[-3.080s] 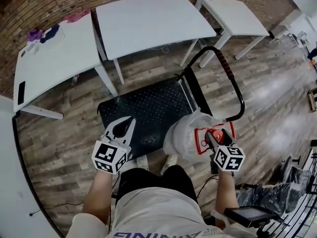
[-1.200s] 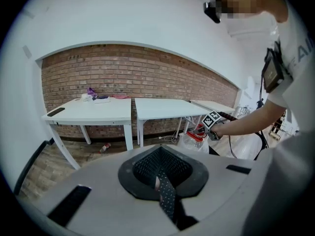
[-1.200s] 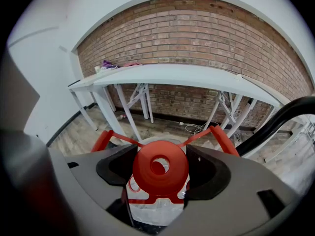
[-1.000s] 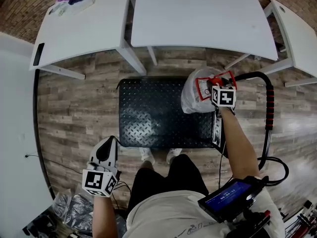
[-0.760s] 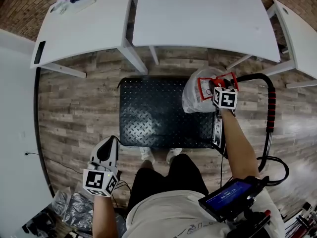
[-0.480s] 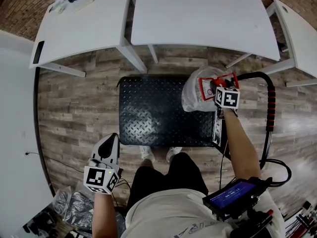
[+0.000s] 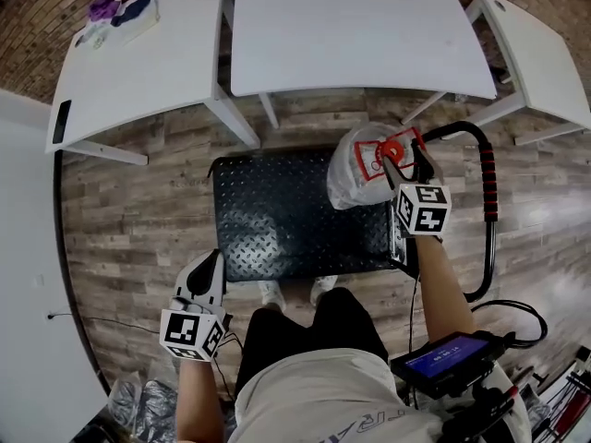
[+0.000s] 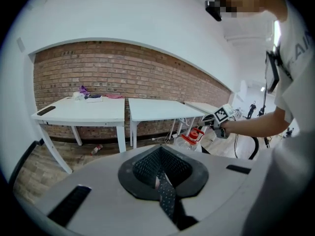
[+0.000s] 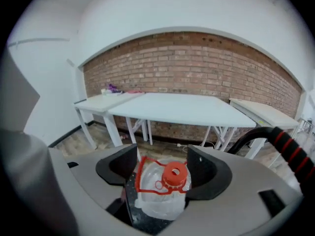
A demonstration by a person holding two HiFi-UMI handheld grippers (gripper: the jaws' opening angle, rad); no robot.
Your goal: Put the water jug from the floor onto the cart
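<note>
Wood-plank floor, brick wall on the far side. Three white tables stand along it. The middle table and the right table are bare. The left table carries a black slab near its left edge and some purple, dark and pink things at its far end.

Cart: black studded deck, set crosswise just past your shoes, long side running left to right. Its push handle, black with a red grip, rises from the right end.

Water jug: clear plastic, standing on the deck at the far right corner, just beside the foot of the push handle. It is upright, long axis vertical, red cap pointing straight up. A red carry handle lies tipped over the shoulder, left of the cap.

Your right gripper hangs above the jug, angled forward and down. Its jaws are spread wide. In the right gripper view the jug and cap show lower down, in the gap between them. Neither pad is seen pressing on the plastic.

Your left gripper sits low at your left side, over floor off the near left corner of the cart, well apart from the jug. In the left gripper view its jaws are pressed together, nothing between them.
</note>
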